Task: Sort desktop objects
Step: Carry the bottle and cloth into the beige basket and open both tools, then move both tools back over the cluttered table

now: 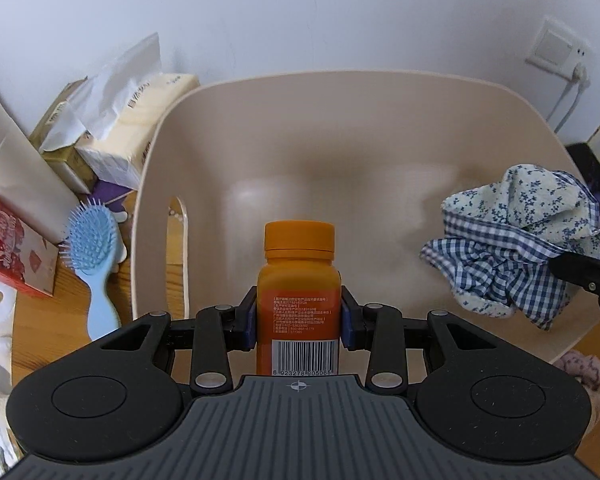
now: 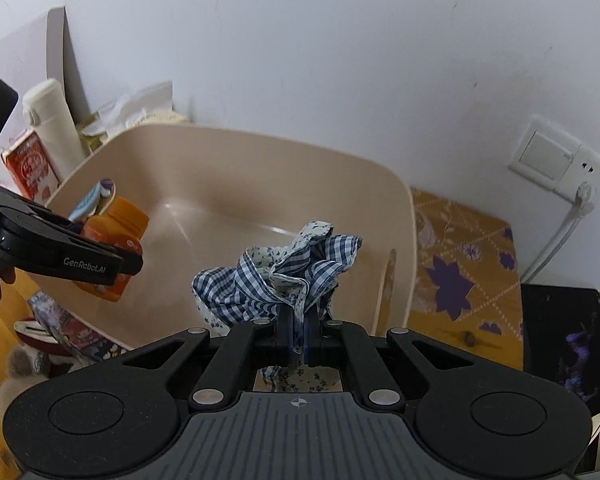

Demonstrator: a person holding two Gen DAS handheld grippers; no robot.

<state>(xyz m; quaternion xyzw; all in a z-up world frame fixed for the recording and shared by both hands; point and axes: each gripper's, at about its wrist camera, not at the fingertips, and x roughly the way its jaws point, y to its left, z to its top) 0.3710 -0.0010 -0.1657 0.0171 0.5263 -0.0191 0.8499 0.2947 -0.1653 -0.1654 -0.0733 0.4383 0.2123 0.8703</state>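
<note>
Along the left edge of the worktop (image 1: 32, 320) several things look unsorted yet: a red carton (image 1: 10, 236), a blue hairbrush (image 1: 94, 256) lying just beside the left wall of the beige tub (image 1: 152, 184), and, behind them near the back left corner, a tissue pack (image 1: 140, 128). The tub itself stands against the back edge of the worktop and its floor shows bare in both views, so I judge the sorting to be at its early stage, with nothing dropped in so far. Over the tub's near left part, the left claw (image 1: 300, 312) is clamped part-way closed on an orange pill bottle (image 1: 298, 300), its pads pressing the two sides of the label. The bottle's long axis runs along the claw's own pointing line, cap away from the camera and toward the tub floor, barcode end nearest the palm; from the right wrist view it hangs tilted, cap leaning toward the tub's middle. Further right, over the near right part of the tub, the right claw (image 2: 299, 336) is pinched fully closed on a crumpled checked and floral cloth (image 2: 276, 276), which bunches up beyond the tips with no clear axis. What seems left is releasing both, then fetching the things on the left edge.
</note>
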